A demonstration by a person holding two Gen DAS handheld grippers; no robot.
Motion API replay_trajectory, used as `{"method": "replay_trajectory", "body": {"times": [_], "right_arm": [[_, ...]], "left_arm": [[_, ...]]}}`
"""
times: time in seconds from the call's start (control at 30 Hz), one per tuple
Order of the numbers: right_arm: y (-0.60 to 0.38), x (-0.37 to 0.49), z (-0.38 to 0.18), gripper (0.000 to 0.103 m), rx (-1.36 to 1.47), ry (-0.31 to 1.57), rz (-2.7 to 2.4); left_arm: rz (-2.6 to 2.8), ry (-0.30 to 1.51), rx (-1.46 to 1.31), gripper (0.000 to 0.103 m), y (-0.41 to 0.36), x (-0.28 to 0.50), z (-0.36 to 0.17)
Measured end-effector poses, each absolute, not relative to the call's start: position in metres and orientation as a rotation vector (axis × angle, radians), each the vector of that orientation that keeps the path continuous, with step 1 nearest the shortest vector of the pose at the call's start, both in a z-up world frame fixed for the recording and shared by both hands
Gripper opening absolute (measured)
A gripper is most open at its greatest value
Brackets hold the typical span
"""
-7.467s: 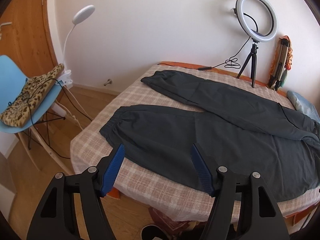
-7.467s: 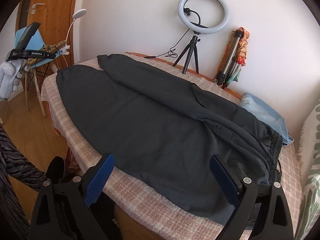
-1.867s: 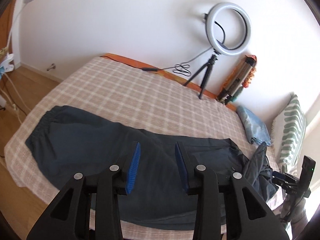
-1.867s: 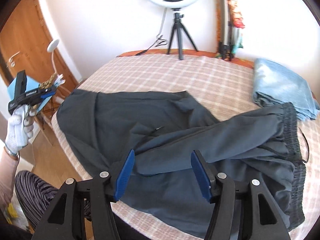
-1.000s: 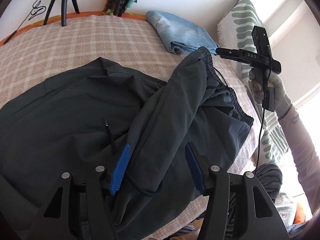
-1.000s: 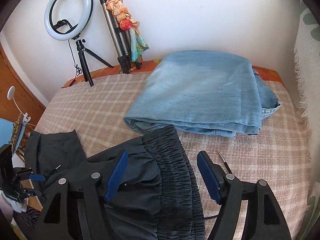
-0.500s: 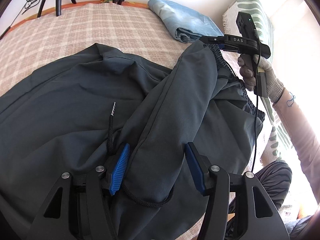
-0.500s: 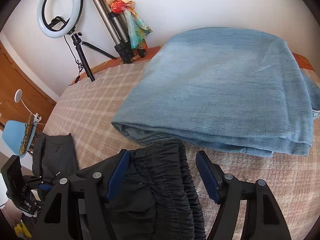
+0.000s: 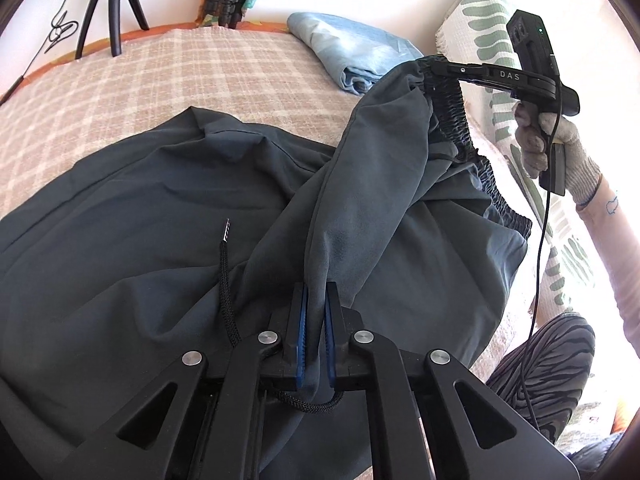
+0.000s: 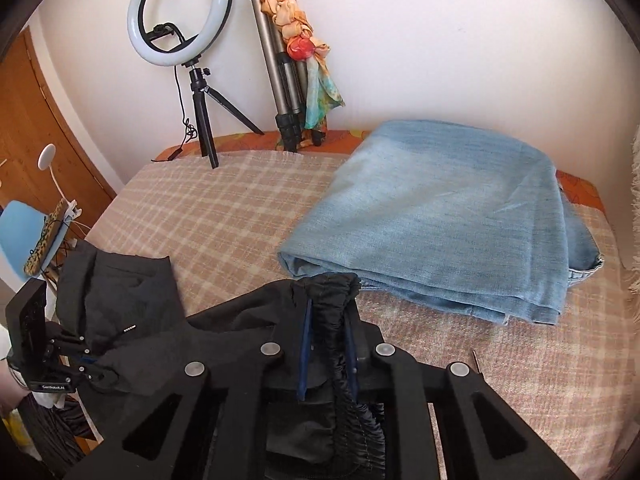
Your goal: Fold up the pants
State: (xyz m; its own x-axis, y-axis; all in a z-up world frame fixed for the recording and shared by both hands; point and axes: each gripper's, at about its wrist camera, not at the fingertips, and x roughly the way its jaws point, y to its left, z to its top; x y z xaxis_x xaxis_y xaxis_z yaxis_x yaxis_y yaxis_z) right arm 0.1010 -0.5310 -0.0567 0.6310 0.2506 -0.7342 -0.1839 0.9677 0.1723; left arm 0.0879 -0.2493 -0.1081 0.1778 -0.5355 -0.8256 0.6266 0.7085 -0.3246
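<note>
Pinching a fabric fold in my left gripper (image 9: 316, 332) and the elastic waistband (image 10: 332, 304) in my right gripper (image 10: 326, 356), both clamped tight, I hold the dark pants (image 9: 160, 208) taut above the checked bedspread (image 9: 160, 72), beside folded jeans (image 10: 440, 216), so they square up.

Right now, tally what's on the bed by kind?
Dark pants: 1
Folded blue jeans: 1
Ring light on tripod: 1
Folded tripod with scarf: 1
Total: 4

Pants (image 9: 132, 216) run off the left edge; ring light (image 10: 180, 12) label unreadable
</note>
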Motion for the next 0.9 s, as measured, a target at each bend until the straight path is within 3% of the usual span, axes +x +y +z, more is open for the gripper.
{"method": "replay_trajectory", "body": {"times": [0.33, 0.67, 0.7, 0.8, 0.9], "right_arm": [[-0.531, -0.027, -0.011, 0.012, 0.06, 0.69, 0.173], [-0.544, -0.121, -0.076, 0.012, -0.018, 0.827, 0.129], [-0.546, -0.126, -0.081, 0.012, -0.025, 0.847, 0.136], [-0.551, -0.137, -0.088, 0.013, -0.065, 0.879, 0.119], [-0.559, -0.14, -0.097, 0.02, -0.076, 0.926, 0.067]], "left_arm": [[-0.804, 1.006, 0.104, 0.002, -0.219, 0.074, -0.076], [-0.869, 1.001, 0.101, 0.003, -0.236, 0.057, -0.065], [-0.867, 0.992, 0.133, 0.008, -0.24, 0.054, -0.064], [-0.87, 0.983, 0.21, 0.047, -0.254, 0.047, -0.069], [-0.881, 0.97, 0.3, 0.047, -0.269, 0.04, -0.078]]}}
